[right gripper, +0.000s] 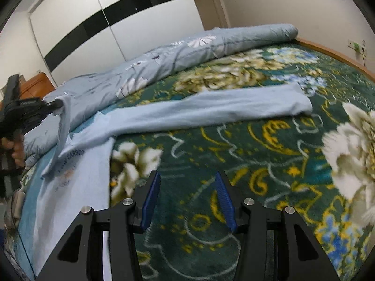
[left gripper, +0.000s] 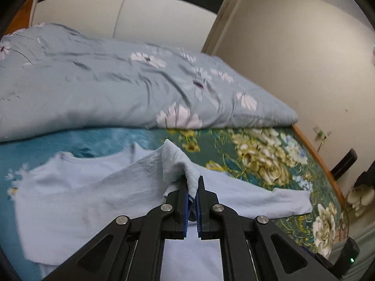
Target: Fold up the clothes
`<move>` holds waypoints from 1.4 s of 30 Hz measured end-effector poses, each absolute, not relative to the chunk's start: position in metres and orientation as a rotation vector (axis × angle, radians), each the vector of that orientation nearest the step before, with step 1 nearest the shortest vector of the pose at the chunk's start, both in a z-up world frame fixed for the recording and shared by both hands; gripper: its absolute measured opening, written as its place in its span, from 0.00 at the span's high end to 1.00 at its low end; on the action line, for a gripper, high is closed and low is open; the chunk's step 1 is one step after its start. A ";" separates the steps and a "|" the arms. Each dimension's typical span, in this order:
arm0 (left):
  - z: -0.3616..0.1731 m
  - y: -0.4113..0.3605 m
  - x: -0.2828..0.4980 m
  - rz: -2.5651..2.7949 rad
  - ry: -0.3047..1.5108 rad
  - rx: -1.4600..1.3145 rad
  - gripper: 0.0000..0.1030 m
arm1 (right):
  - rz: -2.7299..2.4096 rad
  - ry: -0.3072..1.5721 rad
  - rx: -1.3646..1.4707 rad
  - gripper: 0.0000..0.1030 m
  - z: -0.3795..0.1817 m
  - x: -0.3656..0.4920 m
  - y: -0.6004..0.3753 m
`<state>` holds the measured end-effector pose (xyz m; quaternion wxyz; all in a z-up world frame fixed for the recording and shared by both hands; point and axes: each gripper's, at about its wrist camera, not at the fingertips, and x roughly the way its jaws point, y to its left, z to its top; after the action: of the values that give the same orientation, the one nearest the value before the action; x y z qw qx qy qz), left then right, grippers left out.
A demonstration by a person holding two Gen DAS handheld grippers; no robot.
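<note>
A light blue long-sleeved shirt (left gripper: 77,201) lies spread on the bed. My left gripper (left gripper: 192,182) is shut on a fold of the shirt and lifts it off the bed. In the right wrist view the left gripper (right gripper: 55,104) shows at the far left, holding the raised cloth. The shirt (right gripper: 82,178) has small printed text on its front, and one long sleeve (right gripper: 211,107) stretches to the right across the bed. My right gripper (right gripper: 187,182) is open and empty, over the bedcover to the right of the shirt's body.
The bed has a dark green floral cover (right gripper: 257,164). A pale blue flowered quilt (left gripper: 117,89) is heaped along the far side. A wooden bed edge (left gripper: 316,159) runs on the right, with a wall behind it. A white and black wardrobe (right gripper: 117,23) stands behind.
</note>
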<state>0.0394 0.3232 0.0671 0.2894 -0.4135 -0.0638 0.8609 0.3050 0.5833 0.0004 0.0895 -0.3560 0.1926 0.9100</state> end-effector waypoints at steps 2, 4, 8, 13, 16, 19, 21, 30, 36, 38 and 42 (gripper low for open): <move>0.054 0.336 0.033 2.292 -0.141 -1.130 0.94 | 2.699 0.568 -1.067 0.51 -0.003 0.309 0.583; 0.042 0.345 0.027 2.293 -0.119 -1.147 0.93 | 2.692 0.565 -1.079 0.51 -0.008 0.313 0.582; 0.021 0.355 0.022 2.258 -0.118 -1.208 0.67 | 2.683 0.551 -1.094 0.51 -0.013 0.317 0.578; 0.018 0.349 0.034 2.205 -0.152 -1.180 0.38 | 2.687 0.541 -1.092 0.51 -0.011 0.317 0.576; 0.033 0.327 0.043 2.220 -0.171 -1.122 0.38 | 2.693 0.560 -1.084 0.51 -0.009 0.315 0.579; 0.048 0.286 0.052 2.324 -0.173 -1.098 0.37 | 2.700 0.590 -1.054 0.51 -0.002 0.316 0.588; 0.053 0.248 0.062 2.447 -0.156 -1.088 0.37 | 2.704 0.612 -1.007 0.51 0.008 0.319 0.603; 0.024 0.097 0.113 2.712 -0.356 -1.212 0.33 | 2.375 1.117 -0.801 0.51 0.002 0.314 0.735; 0.013 0.051 0.153 2.737 -0.506 -1.180 0.33 | 2.258 1.299 -0.721 0.51 -0.004 0.293 0.757; 0.011 0.046 0.161 2.722 -0.534 -1.160 0.33 | 2.267 1.278 -0.709 0.53 0.004 0.285 0.754; 0.009 0.046 0.169 2.696 -0.522 -1.128 0.33 | 2.284 1.236 -0.686 0.95 0.021 0.268 0.750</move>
<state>0.1692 0.0464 0.0088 0.0864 -0.3785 -0.1750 0.9048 0.2685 0.7496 0.0209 0.2257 -0.2487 0.4483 0.8284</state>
